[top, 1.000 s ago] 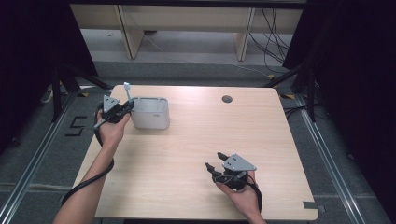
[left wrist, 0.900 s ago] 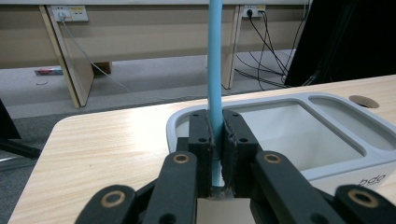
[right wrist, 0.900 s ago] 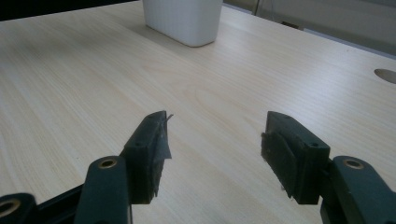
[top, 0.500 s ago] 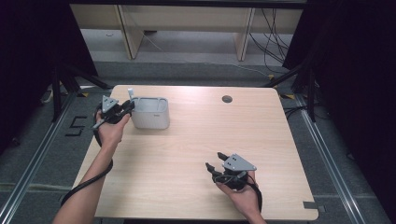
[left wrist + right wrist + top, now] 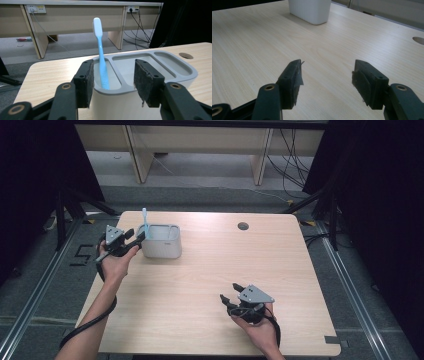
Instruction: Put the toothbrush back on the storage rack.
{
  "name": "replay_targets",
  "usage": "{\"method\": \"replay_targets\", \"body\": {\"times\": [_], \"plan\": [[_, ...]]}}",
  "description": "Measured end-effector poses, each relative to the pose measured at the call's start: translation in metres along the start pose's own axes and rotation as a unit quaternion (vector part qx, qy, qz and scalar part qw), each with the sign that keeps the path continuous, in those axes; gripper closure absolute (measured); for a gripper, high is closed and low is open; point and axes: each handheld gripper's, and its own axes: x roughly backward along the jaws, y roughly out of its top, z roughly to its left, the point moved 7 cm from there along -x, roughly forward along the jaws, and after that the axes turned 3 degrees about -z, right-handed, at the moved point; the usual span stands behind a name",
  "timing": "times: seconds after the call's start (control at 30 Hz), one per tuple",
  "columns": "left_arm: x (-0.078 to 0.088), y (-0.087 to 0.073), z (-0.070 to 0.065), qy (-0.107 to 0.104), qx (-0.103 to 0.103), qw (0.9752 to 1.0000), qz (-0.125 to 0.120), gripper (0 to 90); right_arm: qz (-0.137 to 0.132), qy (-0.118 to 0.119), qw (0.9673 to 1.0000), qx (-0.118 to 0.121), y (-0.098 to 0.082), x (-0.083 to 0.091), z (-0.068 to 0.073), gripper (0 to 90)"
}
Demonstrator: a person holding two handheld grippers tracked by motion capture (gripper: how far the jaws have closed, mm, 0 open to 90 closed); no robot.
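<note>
left gripper (image 5: 112,85) jaws just opened, toothbrush (image 5: 101,52) free in holder (image 5: 150,67) | right gripper (image 5: 325,82) jaws spread

Toothbrush (image 5: 101,52) upright in holder's (image 5: 150,82) end compartment

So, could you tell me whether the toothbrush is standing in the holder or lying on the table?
In: the toothbrush stands nearly upright in the holder's end compartment.

The toothbrush (image 5: 101,53) looked like smooth, slightly glossy light-blue plastic with a white head. The holder (image 5: 150,75) seemed matt plastic, grey at the rim and off-white on its walls. The surface (image 5: 210,285) showed pale wood-grain laminate, smooth with a faint sheen. The left tool (image 5: 113,82) had black matt jaws with rough, frayed pads (image 5: 146,83).
</note>
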Motion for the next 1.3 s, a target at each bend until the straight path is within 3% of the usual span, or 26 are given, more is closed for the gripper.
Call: {"method": "replay_targets", "body": {"times": [0.2,0.23,0.3,0.53,0.93,1.3], "plan": [[0.008,-0.002,-0.003,-0.004,0.004,1.0000,0.004,47.3,0.008,0.000,0.9999,-0.011,-0.001,0.002,0.000,41.1],[0.010,-0.002,-0.003,-0.004,0.005,1.0000,0.005,46.9,0.014,0.001,0.9996,-0.022,-0.002,0.003,0.002,41.1],[0.013,-0.003,-0.004,-0.006,0.007,0.9999,0.006,45.8,-0.001,-0.001,0.9999,0.012,0.001,0.001,-0.003,41.1],[0.025,-0.010,-0.008,-0.007,0.013,0.9998,0.012,37.1,-0.004,-0.003,1.0000,0.001,0.000,-0.001,-0.001,40.9],[0.049,-0.017,-0.020,-0.018,0.003,0.9998,0.010,36.9,-0.002,-0.001,1.0000,0.002,0.000,-0.001,-0.001,40.6],[0.070,-0.037,-0.031,-0.031,-0.001,0.9994,0.018,37.4,-0.003,-0.002,1.0000,-0.002,0.000,-0.001,-0.001,40.5]]}}
